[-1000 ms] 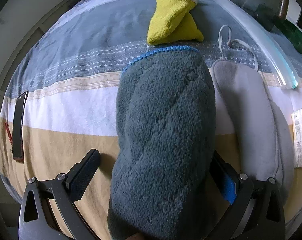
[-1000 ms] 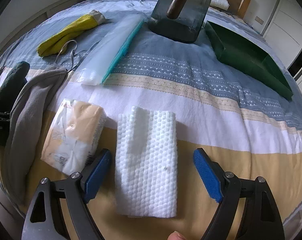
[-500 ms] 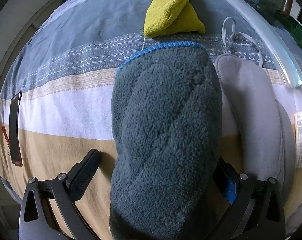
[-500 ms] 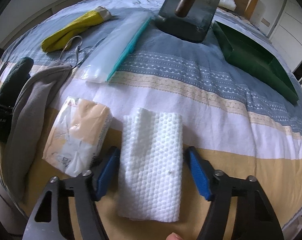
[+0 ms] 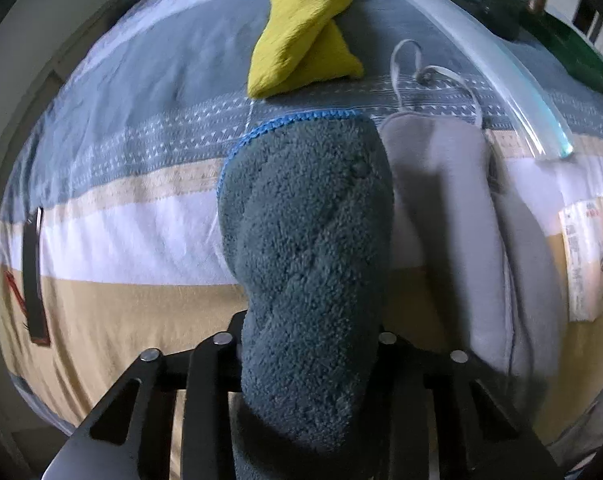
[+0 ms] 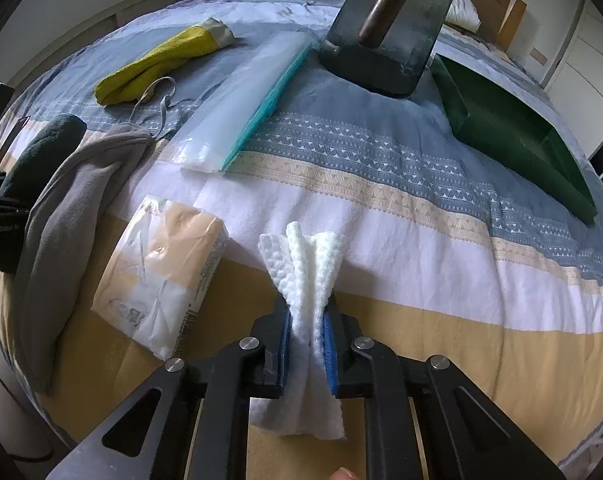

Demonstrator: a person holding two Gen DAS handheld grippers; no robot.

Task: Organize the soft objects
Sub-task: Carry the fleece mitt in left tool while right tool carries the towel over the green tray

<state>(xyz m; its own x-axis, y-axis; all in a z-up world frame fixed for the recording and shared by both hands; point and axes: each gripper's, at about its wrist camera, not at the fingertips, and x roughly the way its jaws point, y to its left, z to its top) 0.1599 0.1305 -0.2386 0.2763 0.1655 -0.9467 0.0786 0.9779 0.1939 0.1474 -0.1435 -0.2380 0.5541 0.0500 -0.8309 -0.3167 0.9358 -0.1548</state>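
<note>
In the left wrist view a fluffy dark teal towel (image 5: 305, 240) with a blue stitched edge lies lengthwise on the striped bed cover. My left gripper (image 5: 307, 344) is closing and pinches its near end, which bulges over the jaws. A grey cloth bag (image 5: 457, 216) lies just right of it, a folded yellow cloth (image 5: 297, 56) beyond. In the right wrist view my right gripper (image 6: 307, 340) is closing on a white dimpled cloth (image 6: 305, 264), now bunched into folds between the blue pads (image 6: 328, 348).
A packet of tissues (image 6: 161, 276) lies left of the white cloth. Further back are a clear zip bag (image 6: 245, 100), a dark stand (image 6: 381, 36) and a green tray (image 6: 513, 136). A dark phone (image 5: 31, 272) lies near the bed's left edge.
Both grippers went from wide open to pinched. The left closed on the teal towel's near end. The right closed on the white cloth, crumpling it from flat into a narrow bunch.
</note>
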